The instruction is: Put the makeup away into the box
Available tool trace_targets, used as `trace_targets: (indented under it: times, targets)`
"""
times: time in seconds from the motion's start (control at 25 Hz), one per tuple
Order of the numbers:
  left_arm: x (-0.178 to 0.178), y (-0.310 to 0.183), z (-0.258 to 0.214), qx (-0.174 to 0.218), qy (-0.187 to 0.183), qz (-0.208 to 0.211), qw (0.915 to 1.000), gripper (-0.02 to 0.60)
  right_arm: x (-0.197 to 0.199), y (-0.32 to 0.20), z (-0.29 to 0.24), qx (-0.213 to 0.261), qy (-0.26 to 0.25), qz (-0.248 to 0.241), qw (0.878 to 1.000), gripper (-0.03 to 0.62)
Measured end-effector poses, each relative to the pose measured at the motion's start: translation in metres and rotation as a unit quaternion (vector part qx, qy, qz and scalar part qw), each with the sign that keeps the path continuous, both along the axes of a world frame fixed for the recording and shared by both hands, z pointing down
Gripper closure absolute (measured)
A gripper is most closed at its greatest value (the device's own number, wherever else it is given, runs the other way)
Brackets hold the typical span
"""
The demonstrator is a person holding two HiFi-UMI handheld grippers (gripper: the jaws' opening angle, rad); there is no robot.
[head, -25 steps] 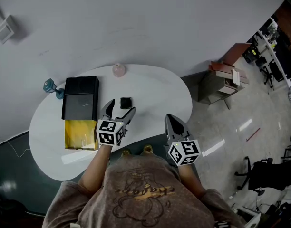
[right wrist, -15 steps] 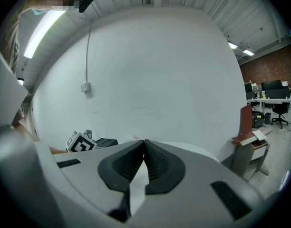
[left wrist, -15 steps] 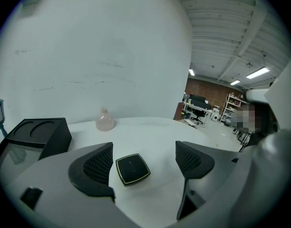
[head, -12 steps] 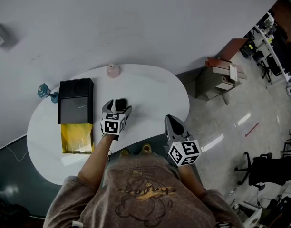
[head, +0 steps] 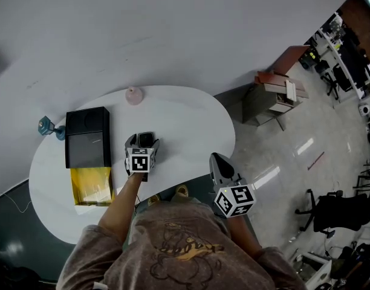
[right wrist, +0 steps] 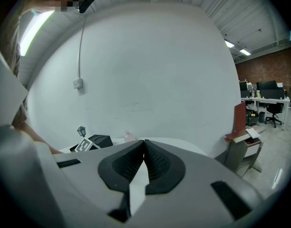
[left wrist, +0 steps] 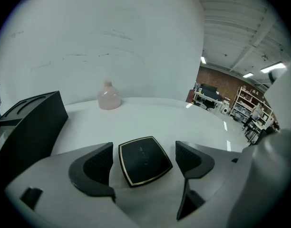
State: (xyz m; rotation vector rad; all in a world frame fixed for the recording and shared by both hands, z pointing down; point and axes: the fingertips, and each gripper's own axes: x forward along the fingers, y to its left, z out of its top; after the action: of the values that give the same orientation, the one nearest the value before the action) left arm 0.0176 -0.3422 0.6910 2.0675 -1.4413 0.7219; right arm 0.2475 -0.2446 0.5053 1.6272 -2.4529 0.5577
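The left tool (head: 142,142) is reached out over the near edge of the worktop (head: 185,122) on a straight forearm, low down and pointing toward the far edge. Its jaws stand apart on either side of the compact (left wrist: 144,159), and a gap shows on each side. The right tool (right wrist: 144,159) is held back off the near edge, close to the person's body, with its ribbed dark pads pressed together on nothing.

The compact lies flat near the middle of the worktop. It is a square black case with rounded corners and a thin gold line round its rim. Being square it has no long side, and it sits a little askew to the jaws.

The worktop is white, glossy and rounded. By its left edge is the box (head: 86,136), black and matte, with a gold part at its near end. A small teal ornament (head: 46,125) stands just beside it. A pale pink bottle (left wrist: 108,96), squat and rounded, stands at the far edge.
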Motion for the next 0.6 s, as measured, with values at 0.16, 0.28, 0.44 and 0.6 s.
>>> trace_targets:
  times: [0.16,0.28,0.44,0.6]
  targets:
    - [-0.001,-0.003,0.012,-0.011,-0.003,-0.011,0.9999,0.178,0.001,-0.004,0.004,-0.006,0.002,0.000,1.000,0.592]
    - [-0.003,-0.005,0.012,-0.015,-0.009,-0.023,0.9996,0.179,-0.001,-0.008,0.005,-0.008,0.002,-0.005,1.000,0.592]
    - [0.000,-0.009,0.014,-0.018,-0.012,-0.027,0.9994,0.179,-0.002,-0.013,0.007,-0.008,0.004,-0.007,1.000,0.592]
    - [-0.002,-0.008,0.017,-0.020,-0.023,-0.033,0.9990,0.179,-0.004,-0.017,0.010,-0.012,0.002,-0.008,1.000,0.592]
